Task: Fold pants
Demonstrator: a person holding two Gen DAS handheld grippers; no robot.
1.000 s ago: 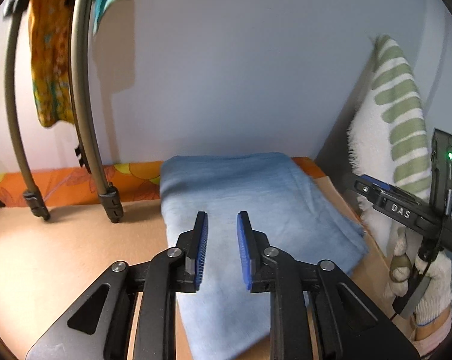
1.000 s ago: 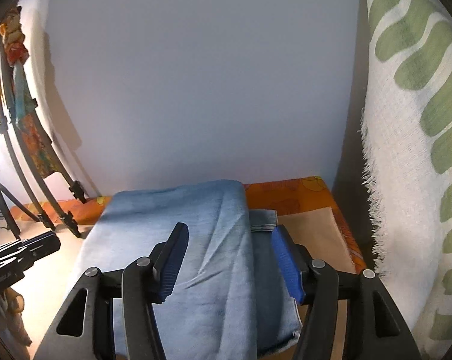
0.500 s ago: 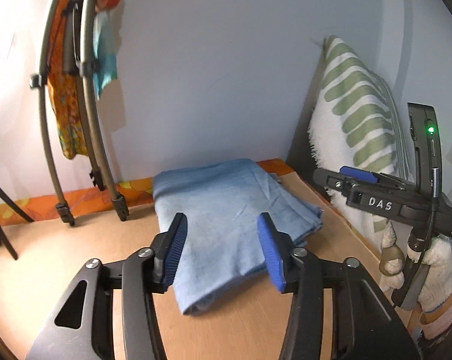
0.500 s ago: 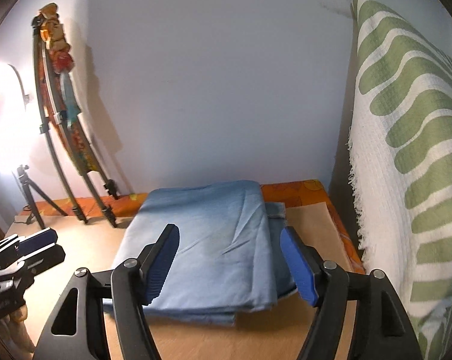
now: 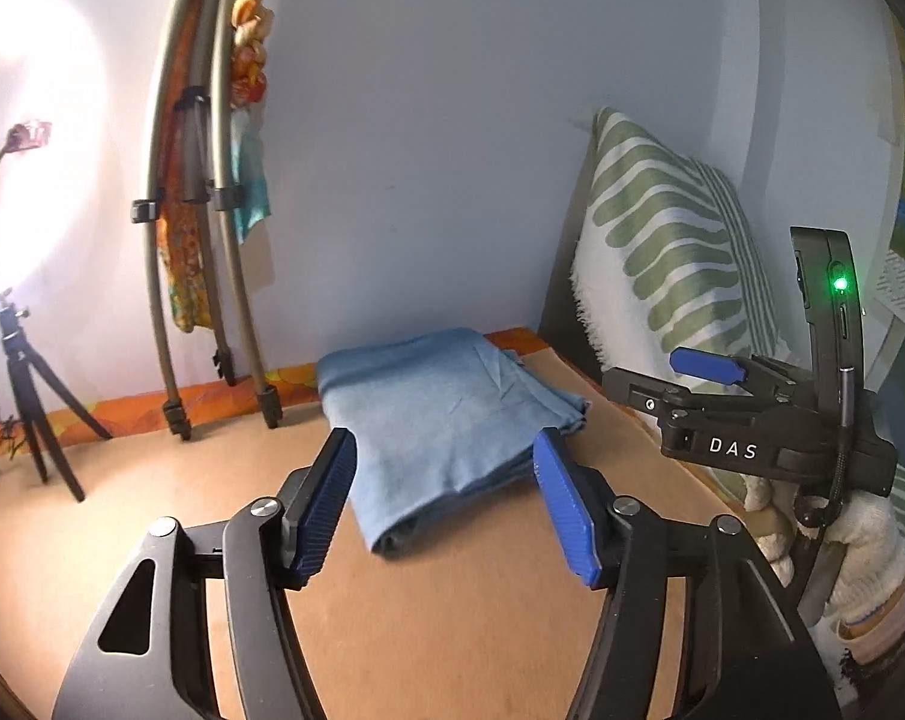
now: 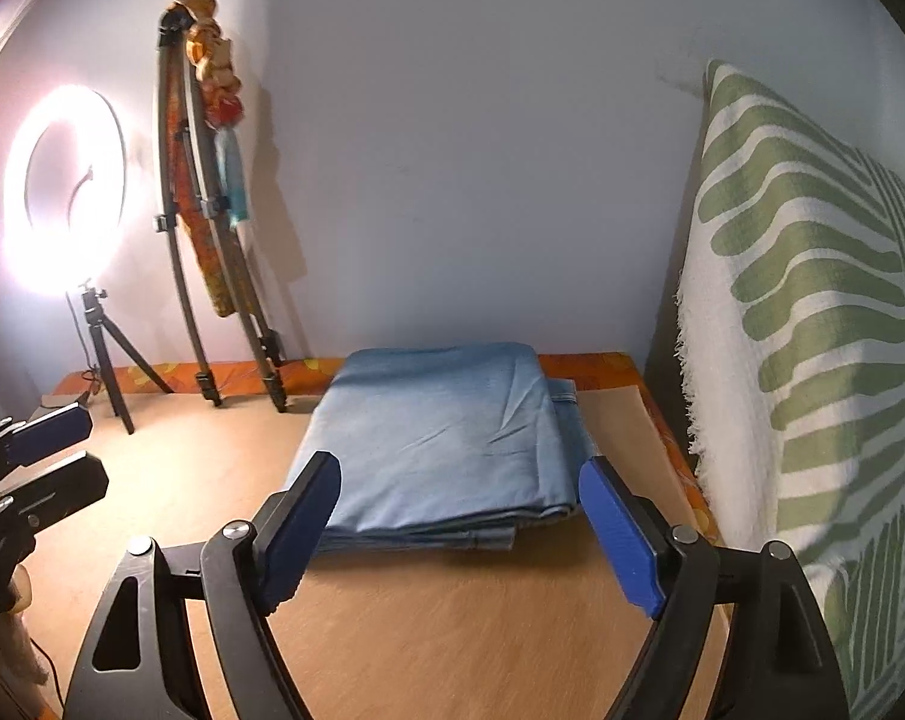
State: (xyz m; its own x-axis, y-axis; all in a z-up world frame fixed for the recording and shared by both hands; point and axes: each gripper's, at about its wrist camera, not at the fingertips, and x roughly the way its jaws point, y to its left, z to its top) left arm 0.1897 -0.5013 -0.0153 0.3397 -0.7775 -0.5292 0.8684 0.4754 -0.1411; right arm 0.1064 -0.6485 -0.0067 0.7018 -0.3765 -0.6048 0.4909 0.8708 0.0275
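The light blue pants (image 5: pixel 446 420) lie folded into a flat rectangle on the wooden table, near the back wall. They also show in the right wrist view (image 6: pixel 446 438). My left gripper (image 5: pixel 446 510) is open and empty, held back from the near edge of the pants. My right gripper (image 6: pixel 458 528) is open and empty, also in front of the pants. The right gripper shows at the right of the left wrist view (image 5: pixel 680 372). The left gripper shows at the left of the right wrist view (image 6: pixel 44 450).
A green-striped white cushion (image 6: pixel 812 330) stands along the right side. A folded tripod with cloth (image 5: pixel 206 240) leans on the back wall. A lit ring light on a small tripod (image 6: pixel 62 192) stands at the back left. The wooden table top (image 6: pixel 452 630) lies in front of the pants.
Both grippers have drawn back and up from the pants and opened wider. The pants stay folded on the table.
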